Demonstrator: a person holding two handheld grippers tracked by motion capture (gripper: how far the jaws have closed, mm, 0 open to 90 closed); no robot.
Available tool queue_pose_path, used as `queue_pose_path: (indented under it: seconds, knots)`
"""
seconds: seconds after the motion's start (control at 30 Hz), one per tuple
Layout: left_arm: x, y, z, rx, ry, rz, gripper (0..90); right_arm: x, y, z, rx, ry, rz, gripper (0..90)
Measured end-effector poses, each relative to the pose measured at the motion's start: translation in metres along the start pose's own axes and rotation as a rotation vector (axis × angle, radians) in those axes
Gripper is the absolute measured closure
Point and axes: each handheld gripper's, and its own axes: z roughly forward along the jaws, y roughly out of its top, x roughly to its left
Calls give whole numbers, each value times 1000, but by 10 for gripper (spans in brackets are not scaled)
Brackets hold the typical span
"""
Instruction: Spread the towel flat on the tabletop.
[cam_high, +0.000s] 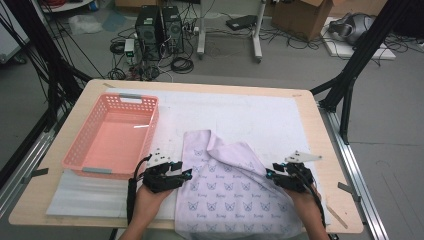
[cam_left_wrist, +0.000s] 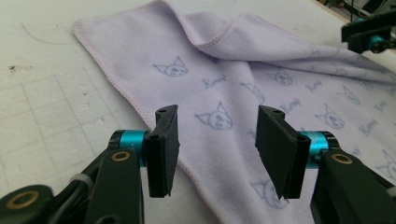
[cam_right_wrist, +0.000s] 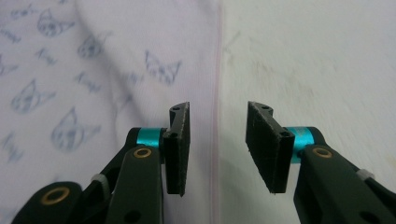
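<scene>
Lilac cloth (cam_high: 227, 192) with cat prints lay on the white mat (cam_high: 260, 115) at the table's near edge in the high view, one corner folded over, with the left gripper (cam_high: 186, 174) at its left edge, the right gripper (cam_high: 270, 173) at its right edge, and a pink basket (cam_high: 111, 135) off to the left. Over to the left gripper view, where the jaws stood apart above the cloth's (cam_left_wrist: 261, 84) hem, gripping nothing. Then the right gripper view: jaws parted and empty too, straddling the cloth's (cam_right_wrist: 116, 65) pink-stitched edge beside the bare mat (cam_right_wrist: 317, 60).
</scene>
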Motion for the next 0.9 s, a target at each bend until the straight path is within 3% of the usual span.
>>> queue_pose_path:
  seconds: [0.23,0.37,0.47,0.5,0.57,0.67,0.9]
  knots:
    - [5,8,14,11,-5,32,493,-6,37,46,43,-22,-54,550]
    - [10,7,19,25,-5,27,493,-5,53,72,55,7,-83,573]
    - [11,7,20,21,-5,13,493,-2,60,81,46,34,-104,727]
    - [12,7,21,24,-7,15,493,-2,62,83,49,45,-125,843]
    - [12,7,21,32,-8,13,492,-2,64,83,54,50,-152,865]
    - [11,7,21,37,-3,6,487,-11,62,79,54,-24,-153,870]
    - [12,6,21,43,6,5,481,-65,45,54,59,-242,-24,873]
